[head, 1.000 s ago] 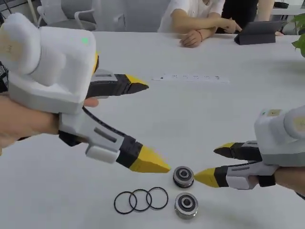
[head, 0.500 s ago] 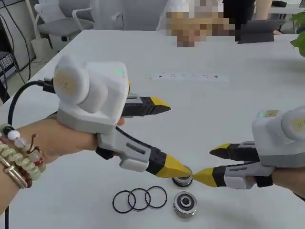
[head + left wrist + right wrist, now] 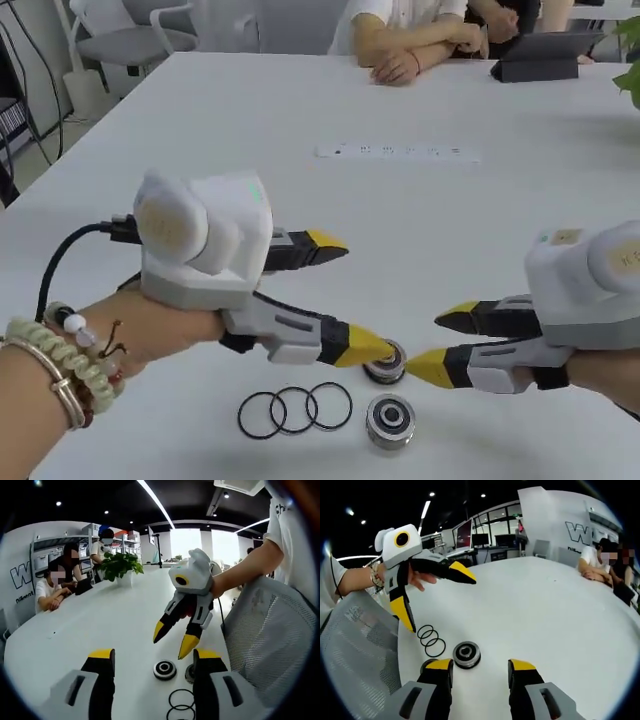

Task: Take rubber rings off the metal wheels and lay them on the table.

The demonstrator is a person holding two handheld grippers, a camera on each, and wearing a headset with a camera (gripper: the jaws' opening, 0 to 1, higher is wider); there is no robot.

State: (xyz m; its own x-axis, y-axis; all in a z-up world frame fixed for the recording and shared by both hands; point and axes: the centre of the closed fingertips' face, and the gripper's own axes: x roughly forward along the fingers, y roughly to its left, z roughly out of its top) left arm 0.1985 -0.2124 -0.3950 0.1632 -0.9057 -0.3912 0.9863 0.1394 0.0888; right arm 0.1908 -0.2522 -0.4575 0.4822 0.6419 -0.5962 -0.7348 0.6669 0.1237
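Since a second ago the left gripper has dropped toward the table and closed on the far metal wheel; its lower jaw tip now sits at that wheel's left edge.

Head view: the right gripper faces in from the right, with its lower tip just beside the same wheel. Both tongs are spread and empty. The near wheel stands just nearer, and three rubber rings lie overlapping in a row to its left. A power strip lies farther off, and people sit at the far end.

Left gripper view: its own jaws are spread wide around a wheel, and a second wheel is half hidden behind one jaw. The right gripper's open tips hang just beyond.

Right gripper view: its jaws are apart with one wheel just ahead between them. The rings lie to the left, under the spread left gripper.
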